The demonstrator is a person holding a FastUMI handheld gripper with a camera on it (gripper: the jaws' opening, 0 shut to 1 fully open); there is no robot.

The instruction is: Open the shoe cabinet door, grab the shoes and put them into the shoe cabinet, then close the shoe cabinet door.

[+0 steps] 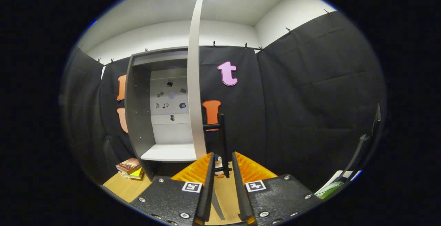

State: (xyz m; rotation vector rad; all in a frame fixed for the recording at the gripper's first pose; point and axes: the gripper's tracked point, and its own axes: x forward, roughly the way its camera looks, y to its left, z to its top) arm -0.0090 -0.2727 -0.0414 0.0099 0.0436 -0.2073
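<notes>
The gripper points forward at a tall shoe cabinet. Its jaws stand a little way apart and hold nothing, so they are released, with a narrow gap between the two fingers. The shoe cabinet door is open. It swings out toward the gripper, so its thin pale edge stands up tall, just ahead of the left finger. The bottom of the door edge comes down close beside the tip of that finger, but it is hard to tell if they touch. To the left of the door is the inside of the cabinet. It has dark side walls, a pale back wall and a white shelf low down. The shelf is bare. Some small dark shapes show on the back wall, too little to make out. Just beyond the gap between the fingers stands a thin black stand with a short bar across it. A small penguin toy sits at its foot, on the wooden floor. To the left of the cabinet's bottom corner lies a small stack of books on the floor. Far off to the right, near the black cloth wall, there is a dark slanted frame with something white and green under it. I cannot tell where the shoes are.
</notes>
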